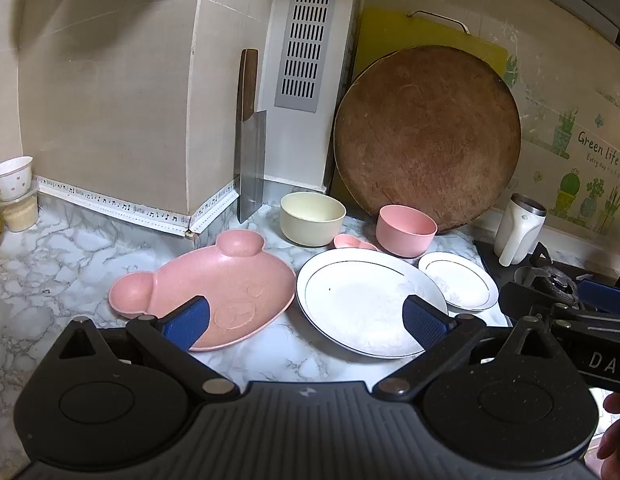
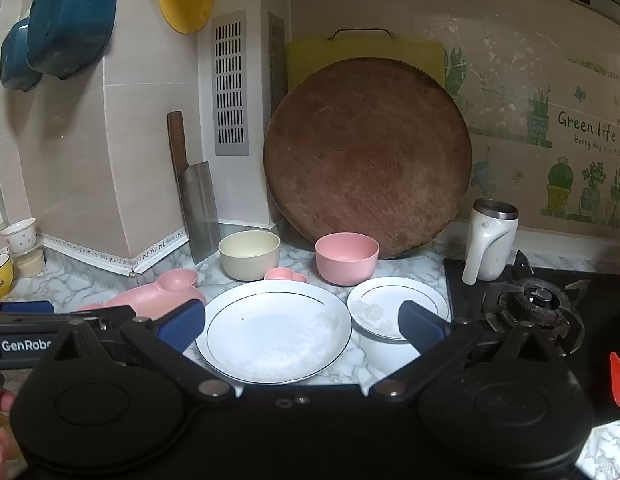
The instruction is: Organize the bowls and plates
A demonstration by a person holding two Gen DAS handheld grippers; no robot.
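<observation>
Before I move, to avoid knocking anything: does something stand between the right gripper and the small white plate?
Nothing visible does. The right gripper hangs open above the counter, and the small white gold-rimmed plate lies just beyond its right finger, with only bare marble between.

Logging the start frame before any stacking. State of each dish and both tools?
left tool: open, empty, above the counter
right tool: open, empty
large white plate: flat, empty
small white plate: flat, empty, beside the large one
pink bear plate: flat, empty
cream bowl: upright, empty
pink bowl: upright, empty
small pink dish: upright, unstacked
round wooden board: leaning on the wall
</observation>
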